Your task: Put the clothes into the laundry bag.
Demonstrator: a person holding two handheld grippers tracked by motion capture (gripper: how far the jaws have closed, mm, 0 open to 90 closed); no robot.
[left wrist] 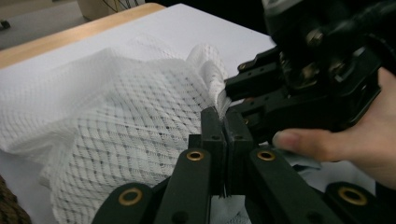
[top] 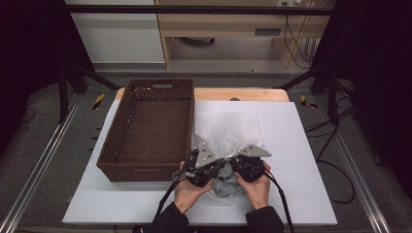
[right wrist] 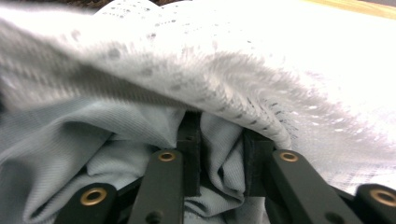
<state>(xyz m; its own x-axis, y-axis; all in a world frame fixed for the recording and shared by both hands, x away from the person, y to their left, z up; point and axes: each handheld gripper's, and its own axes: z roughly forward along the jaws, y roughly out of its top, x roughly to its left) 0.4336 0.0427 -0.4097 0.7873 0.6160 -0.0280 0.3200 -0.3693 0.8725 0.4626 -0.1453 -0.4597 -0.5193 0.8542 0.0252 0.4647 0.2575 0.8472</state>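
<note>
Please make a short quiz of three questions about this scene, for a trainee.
1. True or false: the wicker basket holds folded clothes.
2. What does the left gripper pinch? A) white mesh bag B) a cable C) the basket rim
3. Fill in: the right gripper has pale grey ____ bunched between its jaws.

Key: 1 false; it looks empty. 2 A. 3 cloth.
</note>
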